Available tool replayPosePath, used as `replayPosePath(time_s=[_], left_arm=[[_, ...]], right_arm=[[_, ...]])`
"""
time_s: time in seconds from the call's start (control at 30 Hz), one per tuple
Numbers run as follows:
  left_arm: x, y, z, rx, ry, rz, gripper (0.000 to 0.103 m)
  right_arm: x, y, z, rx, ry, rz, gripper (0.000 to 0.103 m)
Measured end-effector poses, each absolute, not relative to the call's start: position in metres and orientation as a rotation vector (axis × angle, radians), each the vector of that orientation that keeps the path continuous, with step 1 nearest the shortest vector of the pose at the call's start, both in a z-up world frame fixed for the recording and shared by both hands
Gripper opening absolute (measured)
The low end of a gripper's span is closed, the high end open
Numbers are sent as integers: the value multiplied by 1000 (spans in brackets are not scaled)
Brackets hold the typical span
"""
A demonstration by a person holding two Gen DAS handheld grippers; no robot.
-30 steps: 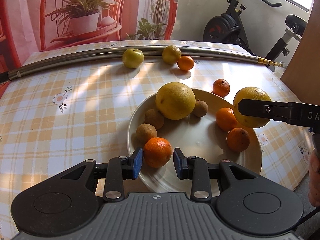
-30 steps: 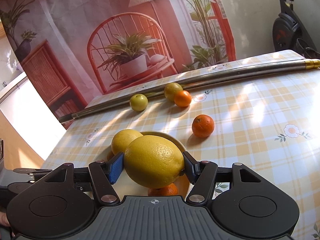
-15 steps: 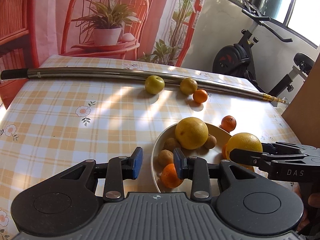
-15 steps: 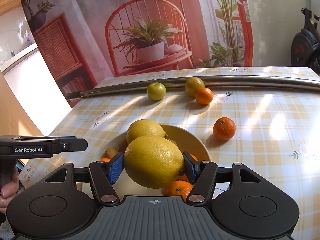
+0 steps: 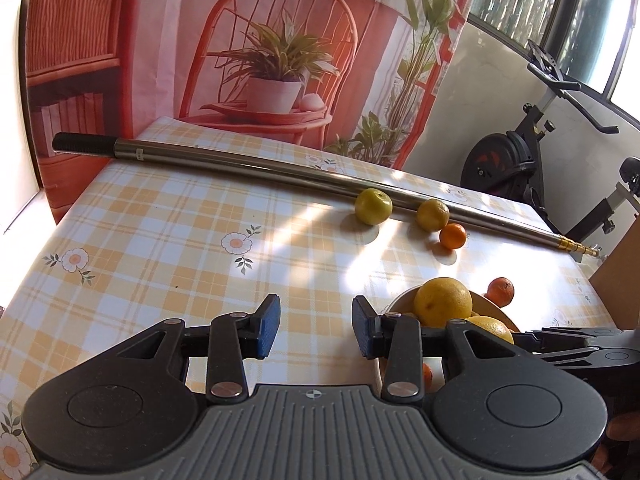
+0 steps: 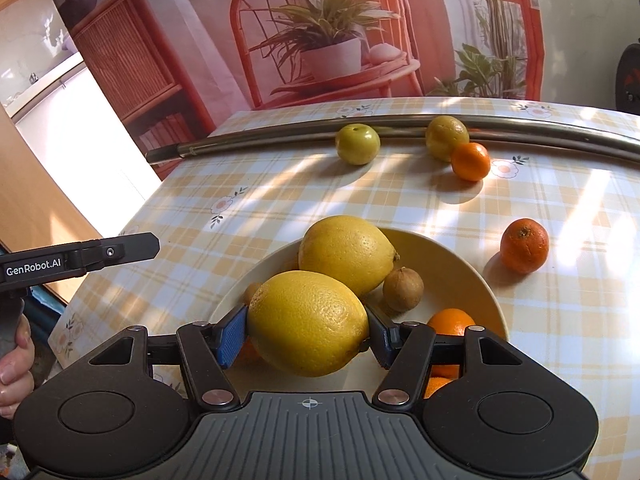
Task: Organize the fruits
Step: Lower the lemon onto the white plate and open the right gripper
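My right gripper (image 6: 306, 336) is shut on a large yellow citrus (image 6: 308, 322), held over the near side of the cream plate (image 6: 460, 264). On the plate lie a second big yellow citrus (image 6: 346, 254), small brown fruits (image 6: 403, 289) and oranges (image 6: 450, 322). My left gripper (image 5: 316, 330) is open and empty, off the plate's left side above bare tablecloth; the plate (image 5: 394, 306) shows past its right finger. A loose orange (image 6: 524, 245) sits right of the plate. Further back rest a green-yellow fruit (image 6: 357, 144), a yellow fruit (image 6: 446, 137) and a small orange (image 6: 471, 161).
A long metal pole (image 5: 256, 166) lies across the far side of the checked tablecloth (image 5: 160, 240), right behind the three far fruits. An exercise bike (image 5: 520, 160) stands beyond the table's right end. A hand (image 6: 16, 364) holds the left gripper's handle at the left table edge.
My left gripper has drawn back and left off the plate, leaving the orange it straddled there. My right gripper has carried the yellow citrus in over the plate.
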State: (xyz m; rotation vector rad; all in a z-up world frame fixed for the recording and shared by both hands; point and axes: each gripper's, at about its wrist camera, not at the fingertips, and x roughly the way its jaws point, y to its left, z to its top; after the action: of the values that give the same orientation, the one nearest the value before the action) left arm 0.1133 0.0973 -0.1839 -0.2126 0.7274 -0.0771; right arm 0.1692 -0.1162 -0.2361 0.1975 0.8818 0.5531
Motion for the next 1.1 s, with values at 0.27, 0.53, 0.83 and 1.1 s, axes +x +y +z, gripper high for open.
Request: replayPosePath(time_s=[0.27, 0.53, 0.83, 1.1], left_arm=[[112, 96, -188, -211, 731, -91, 41], [113, 92, -191, -198, 749, -96, 42], [113, 86, -190, -196, 769, -99, 42], [118, 79, -186, -207, 783, -92, 48]], right_arm=[[176, -108, -240, 197, 897, 567, 58], [178, -105, -243, 188, 905, 582, 59], [167, -122, -223, 196, 813, 577, 58], [158, -173, -199, 186, 664, 455, 58]])
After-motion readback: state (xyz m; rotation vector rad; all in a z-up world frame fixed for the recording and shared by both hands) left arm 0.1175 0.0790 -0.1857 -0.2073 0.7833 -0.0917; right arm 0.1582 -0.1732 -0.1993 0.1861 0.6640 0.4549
